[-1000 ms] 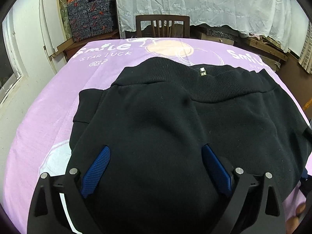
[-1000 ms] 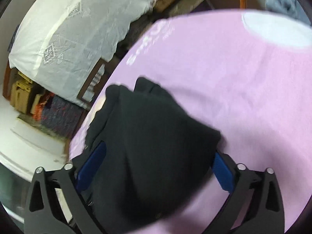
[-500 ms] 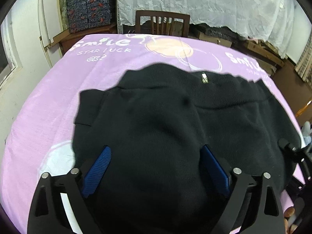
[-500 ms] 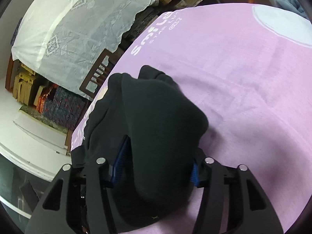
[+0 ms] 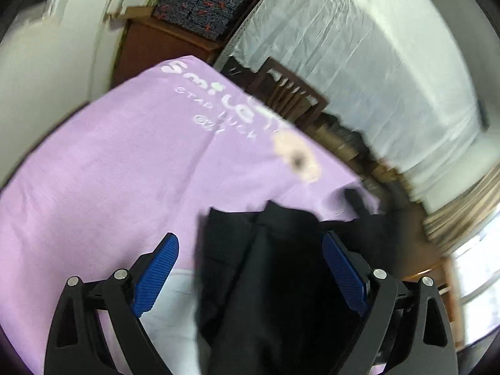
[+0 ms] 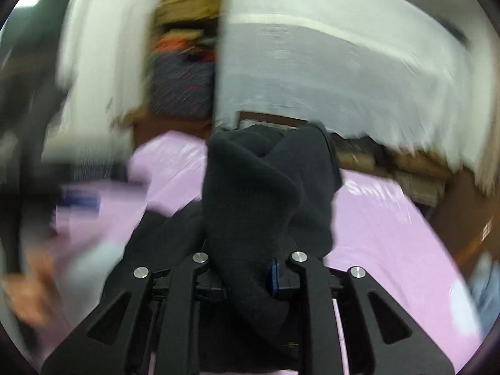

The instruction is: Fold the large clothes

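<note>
Folding under way, early stage by the look of it: black sweater point(image 6: 265, 193) bunched and raised off the bench point(image 5: 93, 181), no tidy fold visible, so flattening and the remaining folds appear still to do. Right claw point(image 6: 247, 276): pressed together, pinching a thick wad of the sweater, which rises in a hump ahead of it. Left claw point(image 5: 250, 278): spread wide, blue pads point(image 5: 156, 275) apart and gripping nothing; the sweater lies between them and nearer the right-hand pad. Bench: covered by a lilac cloth point(image 5: 125, 143) with white lettering and a pale round print. Beyond the sweater: a dark wooden chair point(image 5: 287, 93) at the far edge of the bench, a white lace curtain point(image 5: 359, 62) behind it, patterned boxes point(image 5: 203, 9) stacked on a brown cabinet beside the curtain. Right wrist view heavily blurred; finer detail cannot be told.
</note>
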Action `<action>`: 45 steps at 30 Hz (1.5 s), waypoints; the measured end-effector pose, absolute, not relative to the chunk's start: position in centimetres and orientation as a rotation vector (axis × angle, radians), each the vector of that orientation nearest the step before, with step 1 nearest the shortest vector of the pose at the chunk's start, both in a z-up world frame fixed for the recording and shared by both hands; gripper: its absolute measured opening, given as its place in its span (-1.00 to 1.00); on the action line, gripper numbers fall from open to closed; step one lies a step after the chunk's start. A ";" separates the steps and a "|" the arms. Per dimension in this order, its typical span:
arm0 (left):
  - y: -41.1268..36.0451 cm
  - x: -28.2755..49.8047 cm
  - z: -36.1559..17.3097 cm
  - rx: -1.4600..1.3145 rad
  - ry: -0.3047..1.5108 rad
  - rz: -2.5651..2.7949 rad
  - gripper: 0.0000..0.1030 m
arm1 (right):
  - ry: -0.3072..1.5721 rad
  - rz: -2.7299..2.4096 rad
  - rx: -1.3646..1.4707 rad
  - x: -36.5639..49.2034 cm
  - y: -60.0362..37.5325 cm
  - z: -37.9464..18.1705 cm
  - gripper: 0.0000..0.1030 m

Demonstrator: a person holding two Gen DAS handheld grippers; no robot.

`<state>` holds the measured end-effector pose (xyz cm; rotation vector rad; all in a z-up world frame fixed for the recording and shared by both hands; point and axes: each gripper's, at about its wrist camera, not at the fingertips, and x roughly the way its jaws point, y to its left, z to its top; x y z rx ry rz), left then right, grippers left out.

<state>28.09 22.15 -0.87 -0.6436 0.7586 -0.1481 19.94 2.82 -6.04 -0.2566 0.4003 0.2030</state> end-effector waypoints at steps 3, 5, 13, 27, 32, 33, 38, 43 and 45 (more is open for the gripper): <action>20.7 28.4 -0.7 -0.632 0.782 -0.251 0.83 | 0.405 0.191 -0.331 19.6 3.9 -8.3 -0.64; 18.7 28.9 -1.1 -0.584 0.828 -0.320 0.83 | 0.398 0.207 -0.300 19.7 3.4 -7.8 -0.65; 14.7 28.7 -0.8 -0.566 0.814 -0.501 0.93 | 0.357 0.213 -0.424 17.9 4.8 -8.3 -0.65; 19.8 29.6 -1.8 -0.481 0.822 -0.305 -0.40 | 0.429 0.456 -0.466 18.0 10.0 -5.7 -0.62; 21.7 32.1 -6.6 -0.505 0.975 -0.254 -0.24 | 0.610 0.456 -0.452 20.6 12.1 -9.5 -0.60; 21.7 32.1 -6.5 -0.482 0.979 -0.245 -0.15 | 0.612 0.450 -0.454 20.5 12.3 -9.6 -0.56; 20.5 32.1 -6.6 -0.231 0.945 -0.022 0.93 | 0.620 0.505 -0.514 19.4 12.2 -9.4 -0.31; 21.1 32.1 -6.1 -0.201 0.951 0.026 0.93 | 0.504 0.614 -0.545 14.2 9.3 -6.9 0.59; 21.6 31.9 -5.7 -0.201 0.961 0.063 0.93 | 0.450 0.658 -0.499 12.9 7.1 -5.2 0.81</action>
